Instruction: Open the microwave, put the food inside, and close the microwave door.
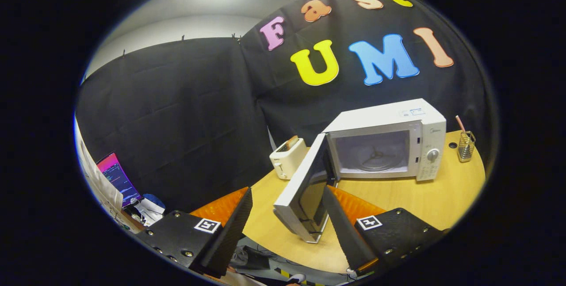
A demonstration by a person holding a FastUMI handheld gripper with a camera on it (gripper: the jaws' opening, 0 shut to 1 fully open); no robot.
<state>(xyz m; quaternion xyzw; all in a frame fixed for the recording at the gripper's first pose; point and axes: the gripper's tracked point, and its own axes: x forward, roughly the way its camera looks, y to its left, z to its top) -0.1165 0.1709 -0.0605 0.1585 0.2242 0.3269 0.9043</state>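
Claw (286,204) spread wide, holds nothing; free edge of microwave door (305,188) sits between fingers, right finger (347,233) just beside it, contact unclear. White microwave (389,142) on wooden counter (398,197), far right, door swung open toward claw, cavity with glass turntable (373,158) exposed. Toaster (287,158) with bread left of microwave. Wire holder (465,144) far right. Food not discernible.
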